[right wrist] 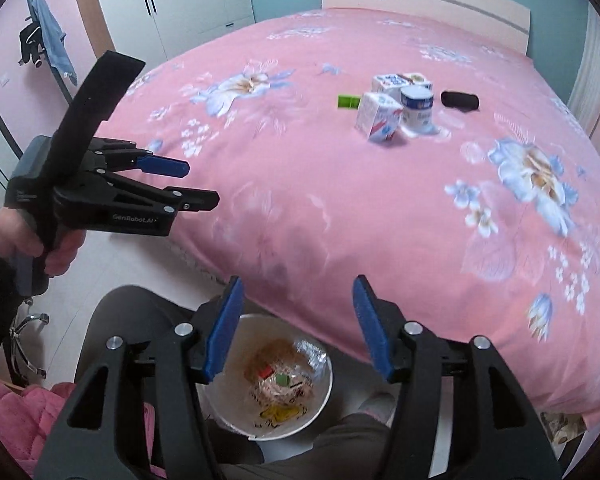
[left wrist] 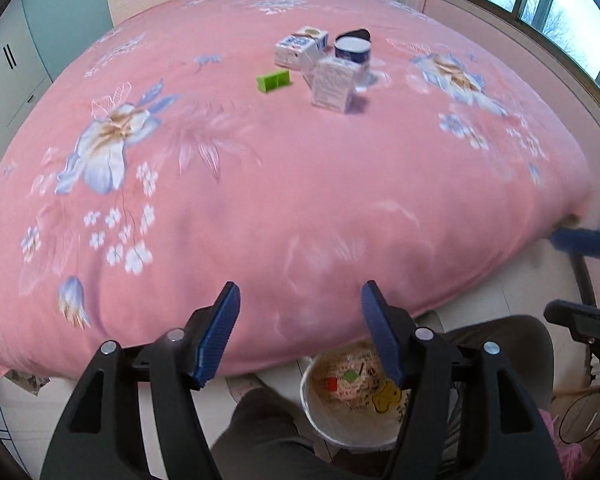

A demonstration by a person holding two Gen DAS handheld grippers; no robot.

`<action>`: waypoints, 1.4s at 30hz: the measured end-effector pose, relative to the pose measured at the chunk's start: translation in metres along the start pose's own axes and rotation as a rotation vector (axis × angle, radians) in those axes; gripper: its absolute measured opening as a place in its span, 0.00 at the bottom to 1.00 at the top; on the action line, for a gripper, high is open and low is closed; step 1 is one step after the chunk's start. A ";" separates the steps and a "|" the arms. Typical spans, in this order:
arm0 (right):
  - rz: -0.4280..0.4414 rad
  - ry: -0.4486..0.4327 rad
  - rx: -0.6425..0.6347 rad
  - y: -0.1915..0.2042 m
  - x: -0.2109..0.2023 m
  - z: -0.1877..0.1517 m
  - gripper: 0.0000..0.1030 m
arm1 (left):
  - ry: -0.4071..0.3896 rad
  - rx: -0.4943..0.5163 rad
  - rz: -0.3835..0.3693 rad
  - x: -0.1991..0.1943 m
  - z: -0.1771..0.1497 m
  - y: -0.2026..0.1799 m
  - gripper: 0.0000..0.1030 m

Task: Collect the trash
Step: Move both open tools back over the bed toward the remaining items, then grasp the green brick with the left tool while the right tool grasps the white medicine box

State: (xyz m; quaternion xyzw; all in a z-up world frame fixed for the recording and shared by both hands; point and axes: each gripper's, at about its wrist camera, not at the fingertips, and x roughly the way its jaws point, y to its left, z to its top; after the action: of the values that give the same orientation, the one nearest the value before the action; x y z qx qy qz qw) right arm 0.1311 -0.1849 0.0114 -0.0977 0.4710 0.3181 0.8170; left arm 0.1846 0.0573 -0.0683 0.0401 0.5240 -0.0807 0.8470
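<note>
both my jaws gape, nothing between them: left gripper (left wrist: 300,330), right gripper (right wrist: 298,326). white round bin (right wrist: 324,392) with wrappers on floor below. white milk cartons (right wrist: 378,118), blue-white can (right wrist: 417,109), green box (right wrist: 349,102) well apart on pink floral bed (right wrist: 340,208).

Soft daylight from window (left wrist: 540,4); motion blur; fisheye-curved edges.

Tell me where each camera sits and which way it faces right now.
Left wrist: on the left hand-held gripper, open, tilted down over the pink bed; person's knee and right hand-held gripper's tip at right edge.
Right wrist: on the right hand-held gripper, open, same tilt; left hand with its gripper at left.
Shared: cartons, tin, green box, white bin below.
</note>
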 end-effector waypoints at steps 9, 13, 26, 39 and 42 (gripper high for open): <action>-0.024 -0.035 -0.008 -0.017 0.012 0.041 0.66 | -0.010 -0.005 -0.002 0.019 0.042 0.019 0.78; -0.025 -0.046 -0.004 -0.026 0.020 0.060 0.68 | -0.025 -0.003 0.005 0.030 0.063 0.028 0.84; -0.018 -0.015 0.047 -0.066 0.085 0.108 0.70 | -0.085 0.059 0.003 0.077 0.128 0.050 0.89; -0.010 0.004 0.107 -0.106 0.156 0.143 0.70 | -0.088 0.100 -0.065 0.138 0.173 0.061 0.89; 0.001 0.009 0.113 -0.114 0.173 0.150 0.70 | -0.076 0.100 -0.078 0.155 0.182 0.061 0.89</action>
State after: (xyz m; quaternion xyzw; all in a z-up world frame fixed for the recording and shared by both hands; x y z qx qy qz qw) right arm 0.3677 -0.1307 -0.0675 -0.0525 0.4919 0.2910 0.8189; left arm 0.4235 0.0746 -0.1264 0.0588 0.4878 -0.1413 0.8594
